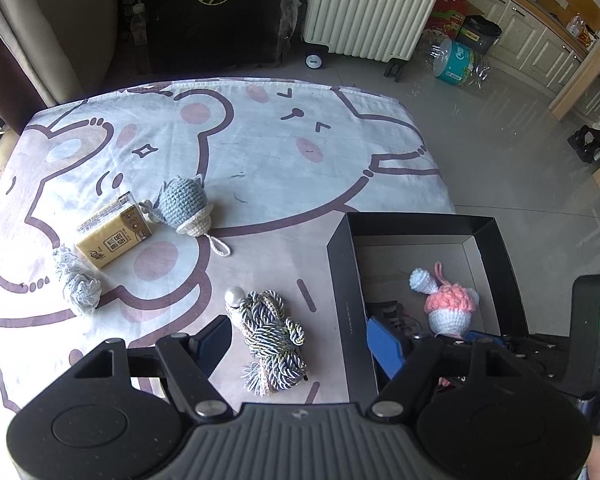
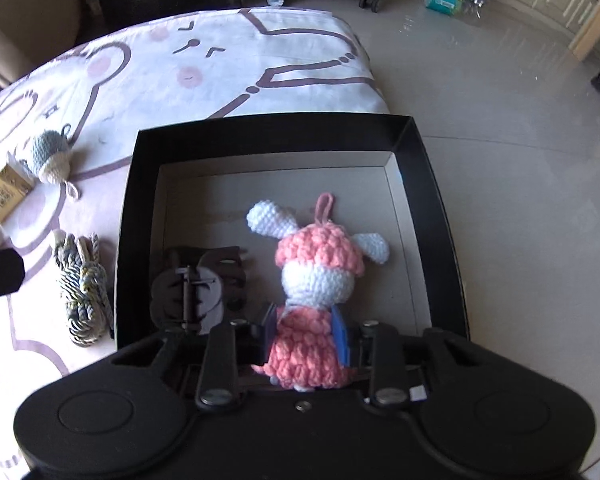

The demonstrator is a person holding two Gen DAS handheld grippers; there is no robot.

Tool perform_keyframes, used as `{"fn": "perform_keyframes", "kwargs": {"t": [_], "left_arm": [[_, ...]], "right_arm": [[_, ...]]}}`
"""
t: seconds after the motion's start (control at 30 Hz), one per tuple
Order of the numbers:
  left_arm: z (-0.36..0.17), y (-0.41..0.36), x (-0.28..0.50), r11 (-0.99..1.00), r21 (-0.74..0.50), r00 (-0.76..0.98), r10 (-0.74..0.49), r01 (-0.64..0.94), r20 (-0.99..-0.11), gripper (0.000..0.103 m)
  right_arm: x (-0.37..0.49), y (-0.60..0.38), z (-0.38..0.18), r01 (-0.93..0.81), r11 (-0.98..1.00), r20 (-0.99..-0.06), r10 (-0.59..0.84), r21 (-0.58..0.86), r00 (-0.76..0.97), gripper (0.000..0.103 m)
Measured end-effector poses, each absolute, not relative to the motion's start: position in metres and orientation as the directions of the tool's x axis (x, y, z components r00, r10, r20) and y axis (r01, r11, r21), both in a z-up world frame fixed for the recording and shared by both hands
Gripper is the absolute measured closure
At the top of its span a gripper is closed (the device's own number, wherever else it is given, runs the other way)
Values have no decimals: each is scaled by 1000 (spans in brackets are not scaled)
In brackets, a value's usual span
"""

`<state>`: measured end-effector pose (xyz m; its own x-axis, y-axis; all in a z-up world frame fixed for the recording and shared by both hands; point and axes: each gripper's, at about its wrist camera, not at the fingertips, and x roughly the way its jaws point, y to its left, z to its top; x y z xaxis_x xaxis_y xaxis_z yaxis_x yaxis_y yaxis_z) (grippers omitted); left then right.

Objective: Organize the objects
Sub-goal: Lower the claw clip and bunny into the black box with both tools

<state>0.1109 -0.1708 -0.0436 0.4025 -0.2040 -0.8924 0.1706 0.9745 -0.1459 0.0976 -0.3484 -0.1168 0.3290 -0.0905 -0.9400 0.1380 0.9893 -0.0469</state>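
A black open box (image 1: 342, 276) (image 2: 126, 220) sits at the table's right edge. My right gripper (image 2: 305, 330) is inside it, shut on a pink and white crochet doll (image 2: 320, 264), also seen in the left wrist view (image 1: 450, 306). A black hair clip (image 2: 192, 288) lies in the box to the doll's left. My left gripper (image 1: 300, 342) is open and empty above a blue-gold twisted cord (image 1: 272, 334) (image 2: 82, 296) on the cloth. A grey crochet toy (image 1: 184, 204) (image 2: 50, 154), a yellow tissue pack (image 1: 112, 236) (image 2: 4, 194) and a grey yarn bundle (image 1: 76, 280) lie further left.
A cartoon-print cloth (image 1: 260, 152) covers the table. A small white bead bottle (image 1: 234, 298) stands by the cord. Beyond the table are a white radiator (image 1: 372, 4), a dark cabinet (image 1: 212, 20) and tiled floor (image 1: 520, 168) to the right.
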Motion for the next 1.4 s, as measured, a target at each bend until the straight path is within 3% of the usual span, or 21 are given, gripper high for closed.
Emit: {"fn": "perform_keyframes", "kwargs": {"t": [0.27, 0.4, 0.73, 0.97, 1.17, 1.4], "left_arm": [[-45, -172, 111, 974, -146, 400, -205, 173, -893, 28], [-46, -175, 111, 973, -137, 400, -203, 188, -894, 28], [-45, -178, 108, 971, -123, 405, -199, 205, -892, 28], [-45, -181, 106, 970, -107, 410, -191, 218, -892, 28], [-43, -182, 103, 969, -101, 415, -189, 225, -890, 28], [-37, -185, 98, 966, -86, 432, -187, 242, -882, 28]], "right_arm": [[98, -349, -115, 116, 992, -927, 1, 47, 374, 77], [99, -341, -124, 78, 997, -935, -52, -26, 351, 77], [97, -337, -121, 37, 999, -906, -19, -4, 423, 77], [95, -343, -125, 70, 997, -910, -7, 24, 415, 66], [92, -353, -112, 124, 988, -898, 28, 91, 439, 67], [83, -360, -86, 181, 981, -884, -23, 71, 467, 66]]}}
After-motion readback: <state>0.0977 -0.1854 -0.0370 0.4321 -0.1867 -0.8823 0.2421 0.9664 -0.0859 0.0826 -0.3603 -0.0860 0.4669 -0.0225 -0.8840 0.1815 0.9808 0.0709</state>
